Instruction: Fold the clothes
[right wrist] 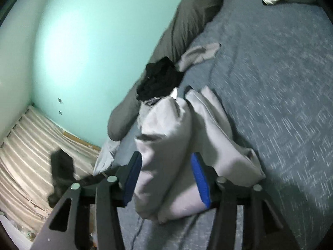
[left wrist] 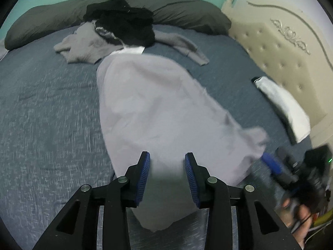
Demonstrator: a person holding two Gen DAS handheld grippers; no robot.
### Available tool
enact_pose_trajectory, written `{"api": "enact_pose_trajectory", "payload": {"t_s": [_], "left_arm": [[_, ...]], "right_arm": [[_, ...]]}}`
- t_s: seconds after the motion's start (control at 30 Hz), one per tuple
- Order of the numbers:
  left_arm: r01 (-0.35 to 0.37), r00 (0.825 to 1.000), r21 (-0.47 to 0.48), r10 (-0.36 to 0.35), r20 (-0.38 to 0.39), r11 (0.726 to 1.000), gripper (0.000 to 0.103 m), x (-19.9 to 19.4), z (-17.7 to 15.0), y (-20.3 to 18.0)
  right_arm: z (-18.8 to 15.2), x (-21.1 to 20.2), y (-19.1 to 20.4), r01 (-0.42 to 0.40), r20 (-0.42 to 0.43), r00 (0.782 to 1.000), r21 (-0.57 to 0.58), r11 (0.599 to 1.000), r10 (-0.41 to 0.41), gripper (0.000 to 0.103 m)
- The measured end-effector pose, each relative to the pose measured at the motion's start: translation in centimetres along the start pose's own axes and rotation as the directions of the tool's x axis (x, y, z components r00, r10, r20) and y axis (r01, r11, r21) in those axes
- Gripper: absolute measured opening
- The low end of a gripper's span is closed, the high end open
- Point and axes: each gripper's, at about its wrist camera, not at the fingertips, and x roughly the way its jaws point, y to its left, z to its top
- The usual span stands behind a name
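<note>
A pale grey garment (left wrist: 149, 104) lies lengthwise on the blue bedspread (left wrist: 41, 108). My left gripper (left wrist: 167, 156) hovers over its near end, open, with the cloth under the gap and not pinched. At the garment's right corner the right gripper's blue pad (left wrist: 270, 163) shows, blurred. In the right wrist view the same garment (right wrist: 166, 145) is bunched in folds between the fingers of my right gripper (right wrist: 166, 158). Its jaws stand apart and the cloth rests loosely between them.
A black garment (left wrist: 124, 23) lies on a grey sweater (left wrist: 87, 45) by the dark pillow (left wrist: 187, 10). A white folded cloth (left wrist: 285, 106) sits beside the tufted headboard (left wrist: 281, 48). A hand (left wrist: 301, 214) holds the right gripper. The teal wall (right wrist: 83, 41) and striped floor (right wrist: 31, 145) lie beyond the bed.
</note>
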Motion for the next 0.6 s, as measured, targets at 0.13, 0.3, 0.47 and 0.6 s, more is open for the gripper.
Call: {"api": "enact_pose_trajectory", "payload": {"t_s": [0.13, 0.3, 0.47, 0.6], "left_arm": [[-0.001, 1.000, 0.004, 0.001, -0.020, 1.000, 0.038, 1.2, -1.1, 0.1], [0.000, 0.999, 0.017, 0.000, -0.032, 1.000, 0.038, 2.2, -1.7, 0.0], [0.002, 0.999, 0.025, -0.001, -0.045, 1.000, 0.038, 3.0, -2.1, -0.2], [-0.004, 0.999, 0.039, 0.006, -0.046, 0.999, 0.038, 3.2, -2.2, -0.5]], "right_arm": [[0.1, 1.1, 1.8, 0.015, -0.015, 1.000, -0.080, 0.997, -0.016, 0.058], [-0.1, 3.5, 2.9, 0.077, -0.046, 0.995, -0.145, 0.986, -0.084, 0.058], [-0.2, 5.8, 2.0, 0.164, -0.069, 0.982, -0.141, 0.976, -0.175, 0.058], [-0.1, 6.9, 0.4, 0.221, -0.078, 0.970, -0.110, 0.969, -0.230, 0.047]]}}
